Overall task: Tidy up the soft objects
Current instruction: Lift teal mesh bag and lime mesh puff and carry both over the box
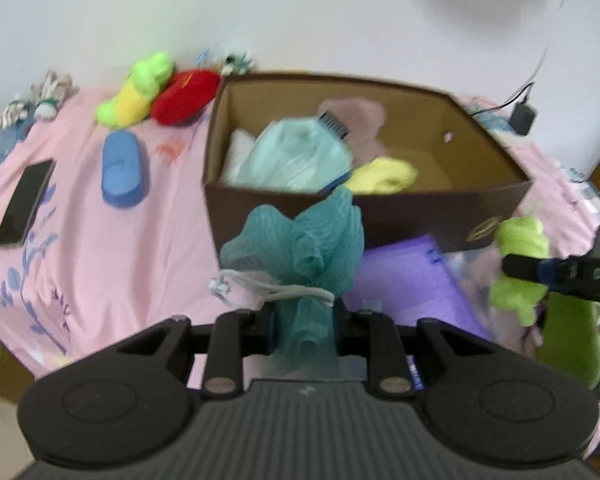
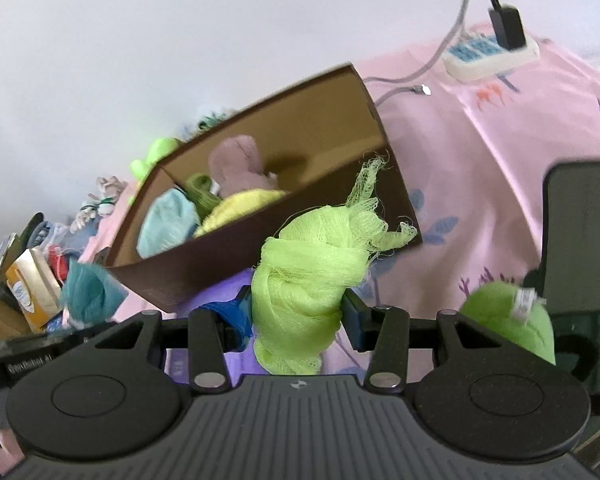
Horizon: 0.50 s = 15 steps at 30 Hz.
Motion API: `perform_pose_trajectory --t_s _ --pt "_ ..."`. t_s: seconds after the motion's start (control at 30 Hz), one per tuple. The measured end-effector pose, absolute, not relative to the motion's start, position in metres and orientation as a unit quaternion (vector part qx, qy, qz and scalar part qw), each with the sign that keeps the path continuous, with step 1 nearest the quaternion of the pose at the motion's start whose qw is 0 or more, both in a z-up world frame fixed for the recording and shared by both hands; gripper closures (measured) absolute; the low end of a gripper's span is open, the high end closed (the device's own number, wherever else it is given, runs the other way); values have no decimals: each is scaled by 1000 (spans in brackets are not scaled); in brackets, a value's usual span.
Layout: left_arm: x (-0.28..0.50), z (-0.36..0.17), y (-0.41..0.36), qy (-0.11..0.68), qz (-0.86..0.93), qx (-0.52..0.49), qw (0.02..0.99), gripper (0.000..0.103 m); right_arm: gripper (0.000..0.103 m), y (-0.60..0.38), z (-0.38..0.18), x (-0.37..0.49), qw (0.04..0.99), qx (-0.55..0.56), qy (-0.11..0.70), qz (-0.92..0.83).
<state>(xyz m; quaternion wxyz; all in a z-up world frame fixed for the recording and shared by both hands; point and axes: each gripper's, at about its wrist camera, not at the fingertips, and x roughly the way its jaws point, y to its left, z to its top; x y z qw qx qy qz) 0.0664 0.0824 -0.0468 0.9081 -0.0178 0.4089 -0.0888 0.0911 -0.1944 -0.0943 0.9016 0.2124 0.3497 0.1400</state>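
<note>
My left gripper [image 1: 303,322] is shut on a teal mesh bath sponge [image 1: 300,248] with a white cord loop, held just in front of the brown cardboard box [image 1: 380,208]. My right gripper [image 2: 298,312] is shut on a lime-green mesh sponge [image 2: 312,264], also near the box's [image 2: 228,256] front wall. From the left wrist view that lime sponge [image 1: 520,240] and the right gripper show at the right edge. Inside the box lie a pale blue pouch [image 1: 296,156], a mauve plush [image 1: 356,120] and a yellow cloth [image 1: 384,176].
On the pink bedsheet [image 1: 80,240] left of the box lie a blue slipper-shaped toy [image 1: 122,168], a green-yellow plush [image 1: 136,88], a red plush [image 1: 184,96] and a black phone [image 1: 24,204]. A purple folder [image 1: 404,280] lies below the box. A power strip [image 2: 492,56] sits far right.
</note>
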Motion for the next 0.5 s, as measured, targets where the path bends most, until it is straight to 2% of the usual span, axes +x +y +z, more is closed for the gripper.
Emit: perform_pose_trajectory --t_s 0.5 --pt "107 20 46 338 -141 -3 930 81 73 -176 -27 117 924 149 286 207"
